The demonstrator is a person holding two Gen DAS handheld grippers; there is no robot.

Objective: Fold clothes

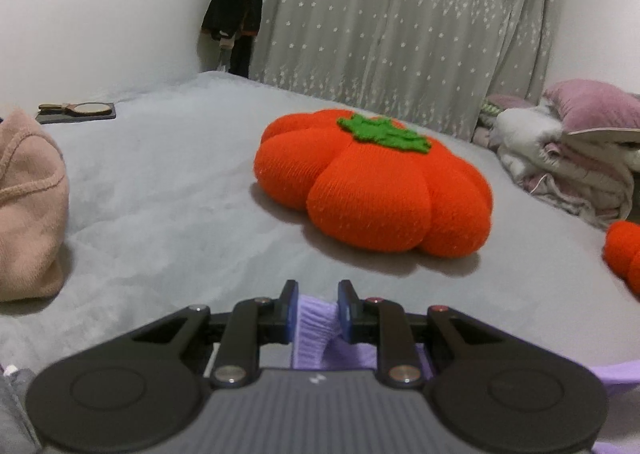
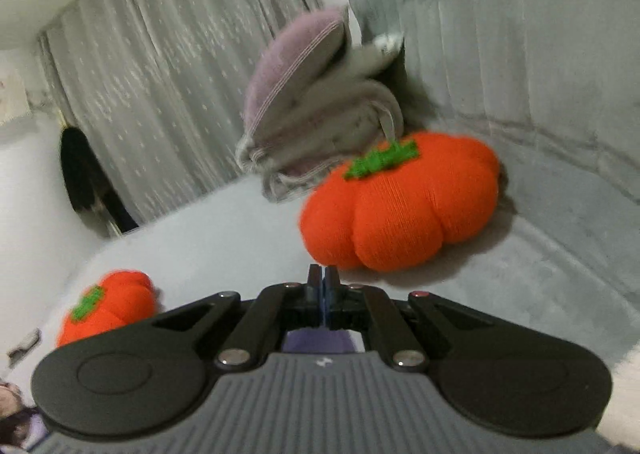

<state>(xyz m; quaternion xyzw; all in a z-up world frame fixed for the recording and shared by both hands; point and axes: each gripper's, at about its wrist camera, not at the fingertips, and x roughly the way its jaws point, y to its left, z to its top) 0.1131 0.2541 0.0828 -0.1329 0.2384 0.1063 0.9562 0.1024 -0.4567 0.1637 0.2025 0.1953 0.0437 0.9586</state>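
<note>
My left gripper (image 1: 318, 288) is shut on a bunched fold of a lilac ribbed knit garment (image 1: 316, 328). The cloth fills the gap between the blue pads and hangs down beneath them; more of it trails off at the lower right edge. The gripper hovers over the grey bed sheet (image 1: 160, 194). In the right wrist view my right gripper (image 2: 323, 274) is shut, its pads pressed together and tilted over the bed. A patch of purple cloth (image 2: 316, 340) shows just below the jaws. Whether a thin edge of it is pinched cannot be made out.
A large orange pumpkin cushion (image 1: 372, 182) lies ahead on the bed, a second one (image 1: 624, 254) at the right edge. A pink garment (image 1: 28, 206) sits far left. Piled bedding (image 1: 560, 158) lies by the grey curtain. A hand mirror (image 1: 80, 110) rests at the back left.
</note>
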